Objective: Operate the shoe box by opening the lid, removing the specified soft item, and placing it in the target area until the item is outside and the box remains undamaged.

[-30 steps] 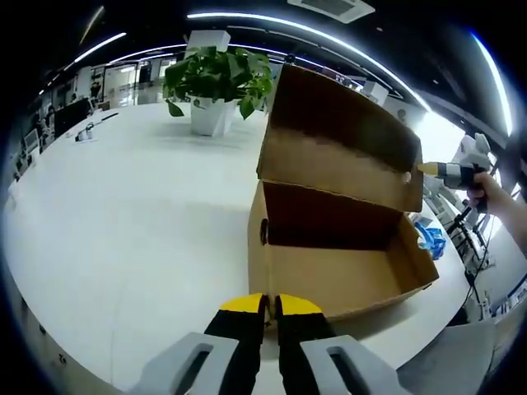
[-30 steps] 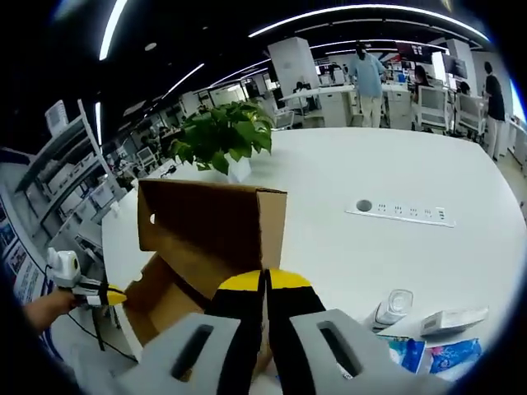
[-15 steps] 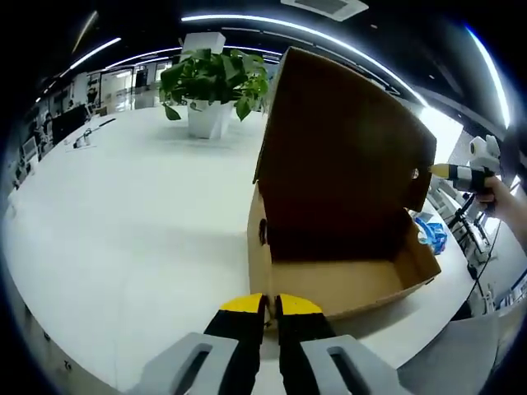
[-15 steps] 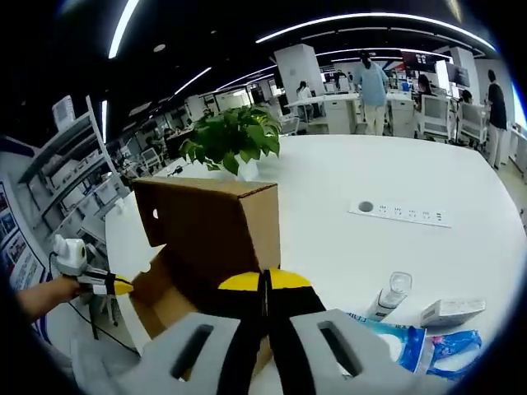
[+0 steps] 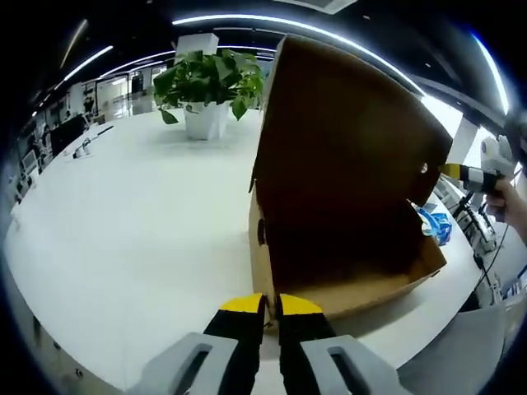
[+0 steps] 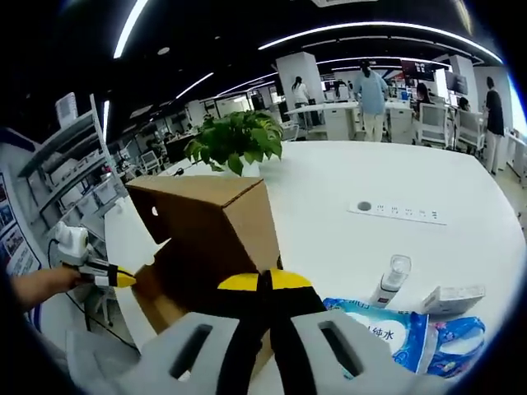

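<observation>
your left gripper [image 5: 270,306] sits closed at bottom centre, before the cardboard shoe box [image 5: 346,280], its lid [image 5: 346,148] raised at frame centre. your right gripper [image 6: 262,284] is closed, bottom centre.

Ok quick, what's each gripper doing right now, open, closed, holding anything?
Left gripper: shut, nothing visible between its jaws, at the shoe box's near edge.
Right gripper: shut against the shoe box lid; whether it grips it cannot be told.

- Raised brown cardboard lid [image 5: 346,140] stands over the open shoe box [image 5: 354,280], walling its far side.
- Bare white table [image 5: 123,214] left of the box: free passage.
- Potted green plant [image 5: 210,86] stands well beyond.
</observation>
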{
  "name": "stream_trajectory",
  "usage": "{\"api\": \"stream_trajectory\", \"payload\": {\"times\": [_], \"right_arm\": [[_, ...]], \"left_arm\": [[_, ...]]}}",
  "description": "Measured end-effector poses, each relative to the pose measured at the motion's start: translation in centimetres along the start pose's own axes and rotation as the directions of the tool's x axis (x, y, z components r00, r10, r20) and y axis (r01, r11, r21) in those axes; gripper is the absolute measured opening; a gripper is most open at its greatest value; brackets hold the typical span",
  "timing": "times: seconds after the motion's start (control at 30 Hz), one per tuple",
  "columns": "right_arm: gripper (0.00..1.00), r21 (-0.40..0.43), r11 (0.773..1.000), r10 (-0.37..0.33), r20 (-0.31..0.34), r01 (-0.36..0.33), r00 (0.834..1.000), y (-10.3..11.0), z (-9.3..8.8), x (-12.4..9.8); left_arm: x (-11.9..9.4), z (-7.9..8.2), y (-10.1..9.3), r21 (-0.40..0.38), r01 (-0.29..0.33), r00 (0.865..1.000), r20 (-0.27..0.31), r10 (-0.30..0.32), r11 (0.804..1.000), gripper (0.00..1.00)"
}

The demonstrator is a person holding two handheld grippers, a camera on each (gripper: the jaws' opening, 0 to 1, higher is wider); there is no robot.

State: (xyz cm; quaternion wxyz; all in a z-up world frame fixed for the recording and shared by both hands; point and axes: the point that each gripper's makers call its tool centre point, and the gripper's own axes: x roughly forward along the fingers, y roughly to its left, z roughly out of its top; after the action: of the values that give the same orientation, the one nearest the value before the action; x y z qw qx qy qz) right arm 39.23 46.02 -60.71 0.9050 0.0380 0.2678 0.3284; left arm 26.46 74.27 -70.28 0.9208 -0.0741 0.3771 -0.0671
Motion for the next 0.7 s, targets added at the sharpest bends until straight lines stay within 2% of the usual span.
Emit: {"api": "stream_trajectory", "payload": {"times": [0.37,0.7], "right_arm": [[0.01,-0.005,1.000,-0.013,0.016,0.013,1.000,0.6,-1.1,-0.7],[0.02,-0.052,0.998,-0.020,0.018,0.021,1.000,1.1,-2.4,-1.3]], "left_arm": [[-0.1,0.2,0.0,0.031,0.006,1.000,0.006,-0.006,1.000,0.06],[-1.5,2.6,0.0,0.052,0.003,0.998,0.065,-0.006,0.999,0.10]]}}
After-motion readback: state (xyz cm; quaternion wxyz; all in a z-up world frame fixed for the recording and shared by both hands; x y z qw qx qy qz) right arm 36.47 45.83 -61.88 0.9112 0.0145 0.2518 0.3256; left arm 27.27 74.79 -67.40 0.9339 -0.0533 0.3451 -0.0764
